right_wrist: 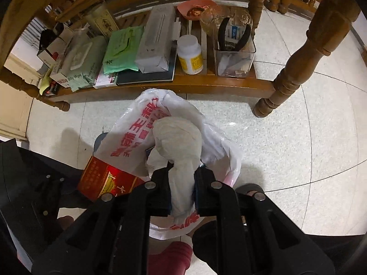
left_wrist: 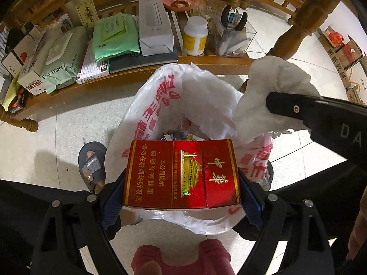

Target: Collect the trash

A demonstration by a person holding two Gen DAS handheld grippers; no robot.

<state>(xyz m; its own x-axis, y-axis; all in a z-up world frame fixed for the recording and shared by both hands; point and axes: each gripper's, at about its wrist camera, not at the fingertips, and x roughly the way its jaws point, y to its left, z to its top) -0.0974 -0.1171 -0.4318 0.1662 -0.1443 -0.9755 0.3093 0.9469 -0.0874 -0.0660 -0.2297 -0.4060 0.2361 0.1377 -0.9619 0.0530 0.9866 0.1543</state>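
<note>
Bag (left_wrist: 201,96) contents are mostly hidden behind the carton (left_wrist: 181,174) and tissue (left_wrist: 270,87). Left gripper (left_wrist: 181,192) clamps the red carton by its ends, long axis crosswise, above the bag mouth. Right gripper (right_wrist: 182,190) pinches the crumpled tissue, which points forward over the bag; its lower end is cut off between the fingers

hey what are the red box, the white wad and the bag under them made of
Red box: printed glossy cardboard, going by its sharp folded edges and sheen. White wad: soft crumpled tissue or paper towel, matte and creased. Bag: thin white plastic film with red print, translucent and wrinkled.
</note>
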